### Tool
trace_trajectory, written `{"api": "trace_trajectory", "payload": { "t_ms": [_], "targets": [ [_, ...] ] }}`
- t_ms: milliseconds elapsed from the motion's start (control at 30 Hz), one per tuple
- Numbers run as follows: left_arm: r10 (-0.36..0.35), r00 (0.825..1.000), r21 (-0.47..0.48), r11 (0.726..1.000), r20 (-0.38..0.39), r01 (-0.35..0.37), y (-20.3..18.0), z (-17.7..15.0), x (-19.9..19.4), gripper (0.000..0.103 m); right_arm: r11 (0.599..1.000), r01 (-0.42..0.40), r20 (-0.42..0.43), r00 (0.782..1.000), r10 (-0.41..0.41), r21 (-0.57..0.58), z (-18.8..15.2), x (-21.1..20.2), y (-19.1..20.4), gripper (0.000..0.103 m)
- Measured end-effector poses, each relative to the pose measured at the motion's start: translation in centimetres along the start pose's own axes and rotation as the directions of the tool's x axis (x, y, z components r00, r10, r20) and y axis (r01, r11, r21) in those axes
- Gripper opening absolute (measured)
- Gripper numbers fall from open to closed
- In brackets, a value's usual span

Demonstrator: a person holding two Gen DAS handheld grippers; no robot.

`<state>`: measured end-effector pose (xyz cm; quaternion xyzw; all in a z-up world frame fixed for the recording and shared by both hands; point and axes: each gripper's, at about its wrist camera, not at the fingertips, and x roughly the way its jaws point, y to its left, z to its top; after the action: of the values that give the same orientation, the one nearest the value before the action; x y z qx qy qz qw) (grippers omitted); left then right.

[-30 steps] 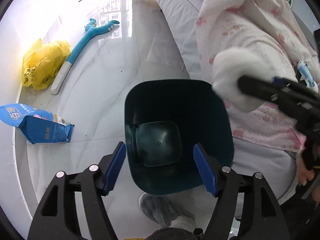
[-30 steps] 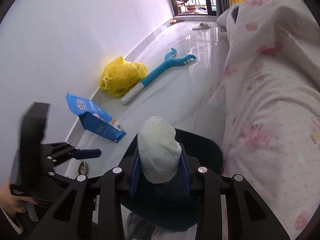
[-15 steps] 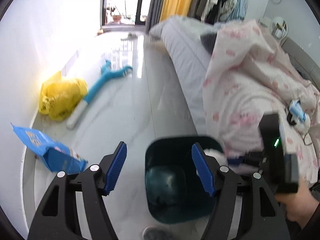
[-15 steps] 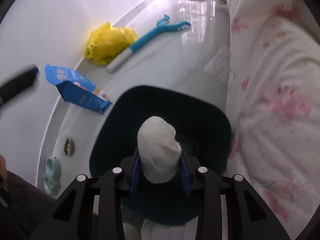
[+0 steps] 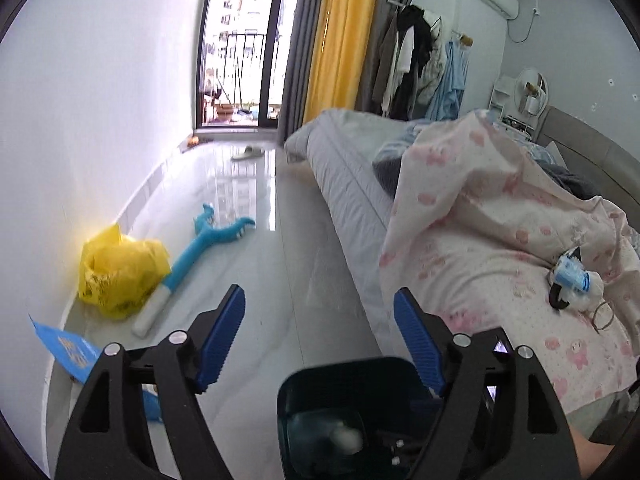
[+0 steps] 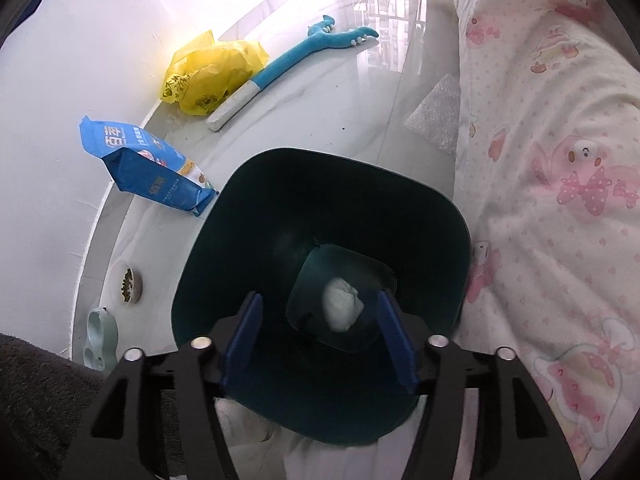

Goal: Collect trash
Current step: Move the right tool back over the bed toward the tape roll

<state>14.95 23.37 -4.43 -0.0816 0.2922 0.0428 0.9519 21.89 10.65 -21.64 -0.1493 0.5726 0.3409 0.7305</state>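
Note:
A dark teal trash bin (image 6: 320,216) stands on the white floor beside the bed. A white wad of tissue (image 6: 342,305) lies on the bin's bottom; it also shows in the left wrist view (image 5: 347,438). My right gripper (image 6: 320,338) is open and empty, directly above the bin's mouth. My left gripper (image 5: 320,334) is open and empty, raised above the bin (image 5: 352,376) and pointing down the room. A small blue-and-white wrapper (image 5: 572,274) lies on the pink bedcover.
A blue bag (image 6: 150,170), a yellow plastic bag (image 6: 208,74) and a blue long-handled toy (image 6: 296,60) lie along the white wall. A food bowl (image 6: 126,282) sits by the wall. The bed with pink cover (image 6: 560,160) borders the right side.
My right gripper opened and the white wad dropped from it into the bin. My left gripper tilted up from the bin toward the room.

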Motion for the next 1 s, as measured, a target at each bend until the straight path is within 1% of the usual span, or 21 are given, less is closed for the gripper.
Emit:
{"api": "trace_trajectory", "payload": {
  "t_ms": [33,133,233,333,500,667,800,1000],
  "targets": [
    [-0.004,1.000,0.000,1.000,0.006,0.004,0.0,0.1,-0.1,0.085,1.000,-0.002,0.004,1.000,0.002,-0.005,-0.1,-0.2,0.0,0.068],
    [-0.027,0.999,-0.005,1.000,0.026,0.027,-0.3,0.5,-0.5,0.090,1.000,-0.024,0.033,0.999,0.024,-0.004,-0.3,-1.2,0.0,0.070],
    [-0.039,0.999,-0.002,0.999,0.036,0.039,-0.7,0.7,-0.8,0.091,0.999,-0.045,0.073,0.996,0.045,-0.004,-0.3,-2.4,0.0,0.072],
    [-0.027,0.998,0.018,0.999,0.056,0.026,-1.5,1.1,-1.1,0.093,0.998,-0.052,0.130,0.990,0.055,-0.028,-0.4,-4.0,0.0,0.073],
    [-0.064,0.994,0.009,0.998,0.088,0.063,-3.1,2.0,-1.4,0.095,0.997,-0.063,0.241,0.968,0.071,-0.040,-0.7,-7.6,-0.8,0.075],
    [-0.095,0.990,0.060,0.994,0.100,0.089,-5.9,2.4,-1.3,0.095,0.998,-0.044,0.323,0.945,0.058,-0.051,-1.2,-10.7,-1.9,0.075],
    [-0.118,0.988,0.084,0.990,0.095,0.110,-7.7,2.4,-0.9,0.095,0.999,-0.011,0.377,0.926,0.028,-0.046,-1.8,-12.7,-3.3,0.075],
    [-0.146,0.986,0.071,0.988,0.081,0.140,-9.9,2.4,0.0,0.095,1.000,0.018,0.428,0.904,-0.018,0.004,-3.2,-15.0,-6.5,0.075]
  ]
}}
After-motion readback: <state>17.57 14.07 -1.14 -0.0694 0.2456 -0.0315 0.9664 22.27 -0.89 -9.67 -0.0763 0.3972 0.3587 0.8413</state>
